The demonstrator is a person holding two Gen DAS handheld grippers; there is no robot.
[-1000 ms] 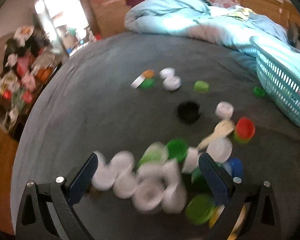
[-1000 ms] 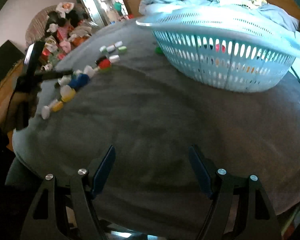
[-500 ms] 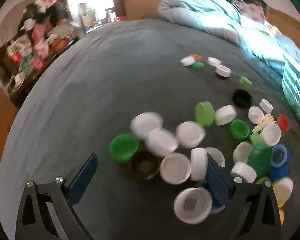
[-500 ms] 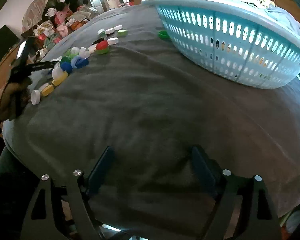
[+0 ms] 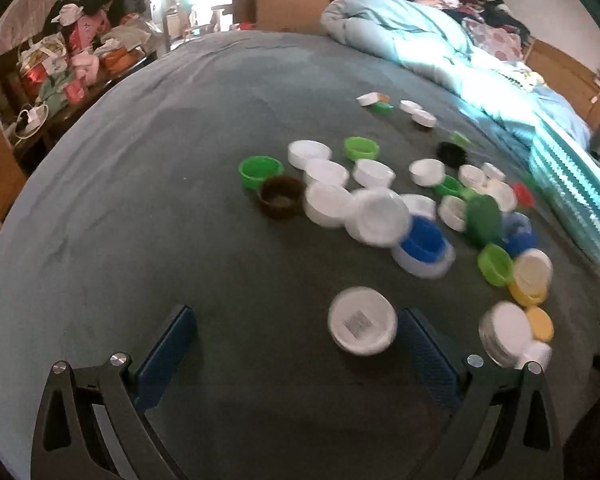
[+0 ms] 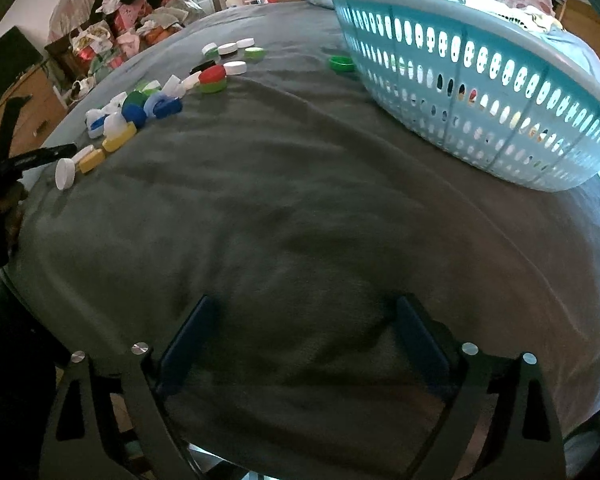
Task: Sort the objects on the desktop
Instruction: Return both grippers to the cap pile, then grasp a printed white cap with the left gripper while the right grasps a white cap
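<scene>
Many plastic bottle caps, white, green, blue, yellow, red and black, lie in a loose heap point(image 5: 384, 204) on a grey blanket point(image 5: 180, 184). A white cap with a label point(image 5: 362, 321) lies just ahead of my left gripper point(image 5: 296, 340), near its right finger. The left gripper is open and empty. A brown cap point(image 5: 281, 197) and a green cap point(image 5: 260, 171) sit at the heap's left edge. My right gripper point(image 6: 304, 332) is open and empty over bare blanket; the caps point(image 6: 152, 104) lie far to its left.
A light blue slotted basket point(image 6: 480, 92) stands at the right on the blanket, with a green cap point(image 6: 342, 63) beside it. A pale blue duvet point(image 5: 420, 40) lies behind. Cluttered furniture point(image 5: 68, 60) stands beyond the left edge of the blanket.
The left gripper has pulled back and swung left, so the caps now lie ahead and to the right instead of between the fingers. The right gripper has moved nearer the basket.
</scene>
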